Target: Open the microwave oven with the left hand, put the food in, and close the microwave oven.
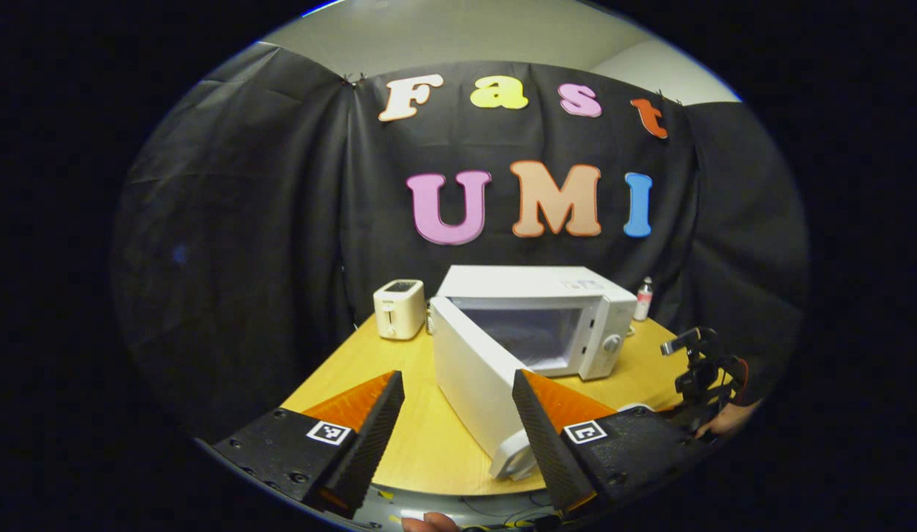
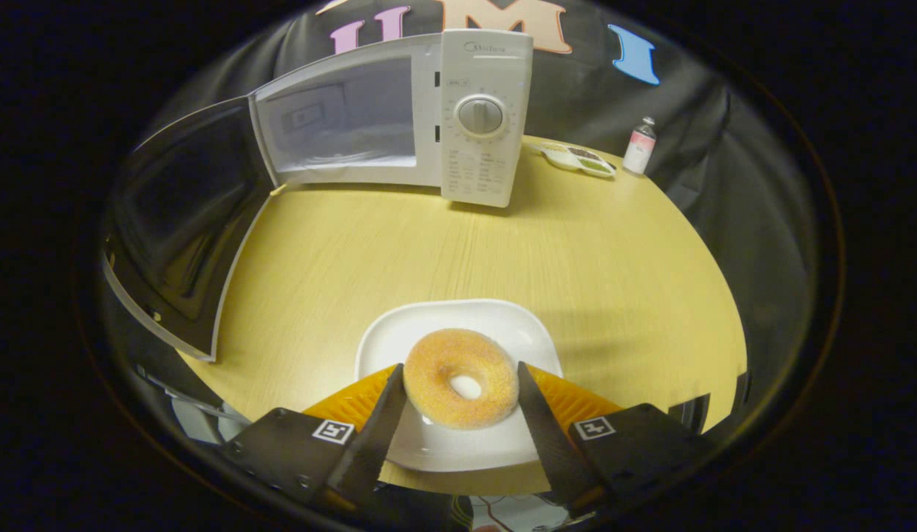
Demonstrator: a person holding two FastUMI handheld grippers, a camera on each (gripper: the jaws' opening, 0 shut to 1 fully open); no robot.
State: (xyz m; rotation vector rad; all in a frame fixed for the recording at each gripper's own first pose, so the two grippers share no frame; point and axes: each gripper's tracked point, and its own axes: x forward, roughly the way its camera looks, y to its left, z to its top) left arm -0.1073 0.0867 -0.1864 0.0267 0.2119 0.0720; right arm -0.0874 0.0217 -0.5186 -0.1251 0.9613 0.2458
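One step done: white microwave oven (image 2: 428, 118) door (image 1: 473, 384) open | left gripper (image 1: 458, 421) apart, empty | right gripper (image 2: 462, 414) flanking sugared ring doughnut (image 2: 460, 378) on white square plate (image 2: 399, 332), clamping unclear | next: carry food toward 11 o'clock into cavity.

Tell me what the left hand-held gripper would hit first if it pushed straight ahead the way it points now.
Probably the open microwave door. The left hand-held gripper is open, and the door's outer face stands right ahead between its fingers, in front of the microwave. Depth is hard to judge.
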